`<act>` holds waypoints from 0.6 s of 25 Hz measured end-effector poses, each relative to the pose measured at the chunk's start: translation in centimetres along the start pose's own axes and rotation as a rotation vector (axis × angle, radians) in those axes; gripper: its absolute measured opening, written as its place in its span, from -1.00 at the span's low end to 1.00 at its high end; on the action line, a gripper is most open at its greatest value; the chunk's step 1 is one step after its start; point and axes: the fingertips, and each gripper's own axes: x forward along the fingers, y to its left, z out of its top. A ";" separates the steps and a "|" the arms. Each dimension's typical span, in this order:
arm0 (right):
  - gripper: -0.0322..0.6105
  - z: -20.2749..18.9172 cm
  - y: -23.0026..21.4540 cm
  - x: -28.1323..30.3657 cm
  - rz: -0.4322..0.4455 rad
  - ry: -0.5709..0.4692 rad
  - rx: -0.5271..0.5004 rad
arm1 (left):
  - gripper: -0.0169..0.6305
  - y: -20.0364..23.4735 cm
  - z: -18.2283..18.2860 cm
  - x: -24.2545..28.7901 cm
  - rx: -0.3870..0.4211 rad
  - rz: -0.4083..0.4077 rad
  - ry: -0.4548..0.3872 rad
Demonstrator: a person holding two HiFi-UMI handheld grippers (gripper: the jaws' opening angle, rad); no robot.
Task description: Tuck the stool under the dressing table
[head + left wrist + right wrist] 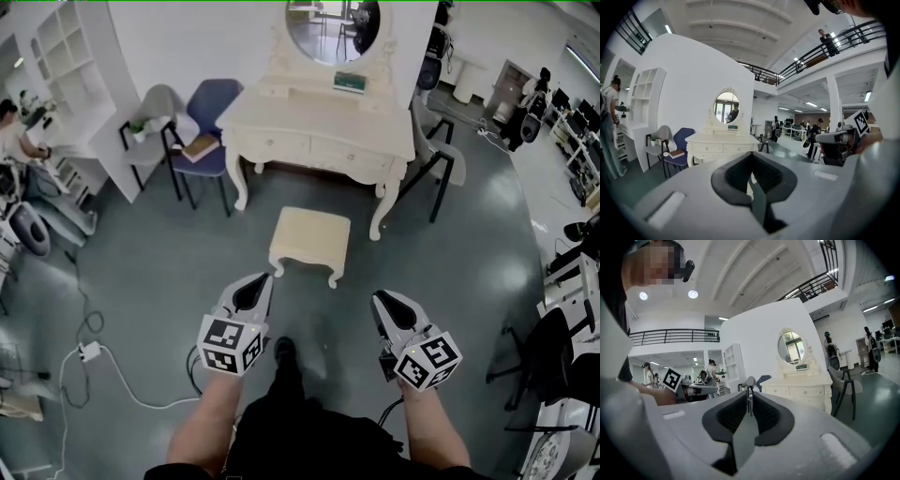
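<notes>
Head view: stool (310, 234) is out on the grey floor (169, 262), upright, cream top facing up, in front of the dressing table (319, 127) and not under it. It sits roughly centred on the table's front, between the table and the two grippers.

L gripper (258, 284) is low and left, tips pointing at the stool's near-left corner, close to it but no contact visible. R gripper (382, 302) is level with it on the other side, tips near the stool's near-right leg, also apart from it.

L gripper view: jaws together, pads meeting, nothing in them. Table dead ahead with the oval mirror (726, 107) on top; the other gripper shows at the right edge.

R gripper view: jaws a slit apart, a thin gap between the pads, nothing clamped, just bkgd seen through the gap. Table and mirror are off to the right of the jaws.

Around the scene: blue chair (211, 108) and grey chair (155, 105) stand left of the table, with a book (200, 146) on the blue seat. A green box (350, 82) is on the tabletop under the mirror. White cable (103, 361) trails across the floor bottom-left. Black chair (441, 155) is right of the table.
</notes>
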 end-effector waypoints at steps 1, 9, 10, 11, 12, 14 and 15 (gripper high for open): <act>-0.76 -0.3 -0.6 1.0 0.000 0.010 0.008 | -0.90 0.8 -0.2 0.9 -0.006 0.001 0.007; -0.75 0.7 -4.8 12.0 0.003 0.066 0.052 | -0.90 8.7 1.4 8.3 -0.029 -0.008 0.039; -0.75 1.0 -5.1 13.3 0.004 0.072 0.051 | -0.90 9.7 1.7 9.2 -0.033 -0.010 0.038; -0.75 1.3 -5.4 14.4 0.002 0.078 0.049 | -0.90 10.7 2.1 10.0 -0.036 -0.013 0.037; -0.75 1.6 -5.7 15.5 -0.001 0.081 0.047 | -0.90 11.7 2.5 10.8 -0.038 -0.017 0.033; -0.75 2.0 -6.4 17.4 -0.011 0.087 0.050 | -0.89 13.3 3.2 12.2 -0.040 -0.029 0.024; -0.75 2.1 -6.8 18.2 -0.015 0.092 0.052 | -0.90 14.0 3.4 12.8 -0.039 -0.035 0.022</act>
